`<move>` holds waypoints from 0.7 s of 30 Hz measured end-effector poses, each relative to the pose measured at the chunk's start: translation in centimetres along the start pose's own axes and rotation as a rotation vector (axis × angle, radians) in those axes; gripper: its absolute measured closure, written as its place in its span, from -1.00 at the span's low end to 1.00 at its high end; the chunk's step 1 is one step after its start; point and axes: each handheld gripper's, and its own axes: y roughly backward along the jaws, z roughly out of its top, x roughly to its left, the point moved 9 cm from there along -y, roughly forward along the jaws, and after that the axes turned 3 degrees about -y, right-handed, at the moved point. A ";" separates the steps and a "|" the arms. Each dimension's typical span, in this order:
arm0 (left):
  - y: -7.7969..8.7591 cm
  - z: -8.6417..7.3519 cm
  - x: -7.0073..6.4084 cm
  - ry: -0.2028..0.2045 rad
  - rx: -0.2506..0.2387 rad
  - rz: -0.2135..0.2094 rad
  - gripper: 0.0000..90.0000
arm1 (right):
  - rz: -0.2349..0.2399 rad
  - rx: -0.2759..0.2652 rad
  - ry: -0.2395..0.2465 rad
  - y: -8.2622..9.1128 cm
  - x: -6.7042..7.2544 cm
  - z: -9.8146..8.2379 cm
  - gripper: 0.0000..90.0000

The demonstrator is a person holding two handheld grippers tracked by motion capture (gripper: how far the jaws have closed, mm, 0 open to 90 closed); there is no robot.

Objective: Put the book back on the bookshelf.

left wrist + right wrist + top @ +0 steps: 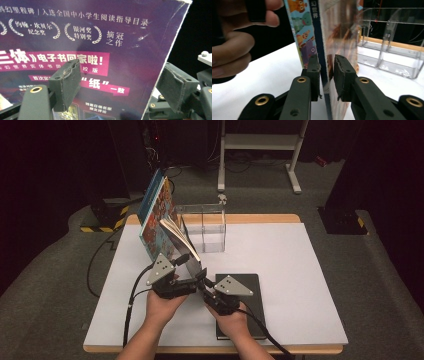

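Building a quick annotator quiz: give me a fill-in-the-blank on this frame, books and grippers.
1. The right gripper pinches the lower edge of a ____ standing upright.
2. Flat on the table, under the right hand, lies a ____ book.
3. Behind the upright books stands a clear ____ organizer.
4. The cover between the left gripper's jaws is mostly ____.

Missing words: book; black; plastic; purple

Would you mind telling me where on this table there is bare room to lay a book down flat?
The white table top is bare right of the clear acrylic rack and the black notebook, out to the right edge. A narrower bare strip runs along the left edge. It is crowded at centre-left, where both grippers meet the upright picture books.
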 end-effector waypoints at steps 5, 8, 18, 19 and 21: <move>0.4 -0.4 0.7 -0.001 0.011 0.018 -0.49 | 0.007 -0.001 0.012 -0.4 1.0 0.0 0.64; 0.6 -0.4 1.1 0.013 0.009 0.023 -0.47 | 0.018 0.005 0.014 -0.6 1.4 0.0 0.62; 0.9 -0.5 1.4 0.014 0.001 0.034 -0.39 | 0.041 0.001 -0.006 -1.1 2.2 0.0 0.55; 1.0 -0.5 1.4 0.011 0.000 0.038 -0.38 | 0.044 -0.001 -0.007 -1.2 2.2 0.0 0.54; 1.0 -0.6 1.5 -0.009 0.001 0.054 -0.36 | 0.048 0.002 -0.009 -1.2 2.3 0.0 0.52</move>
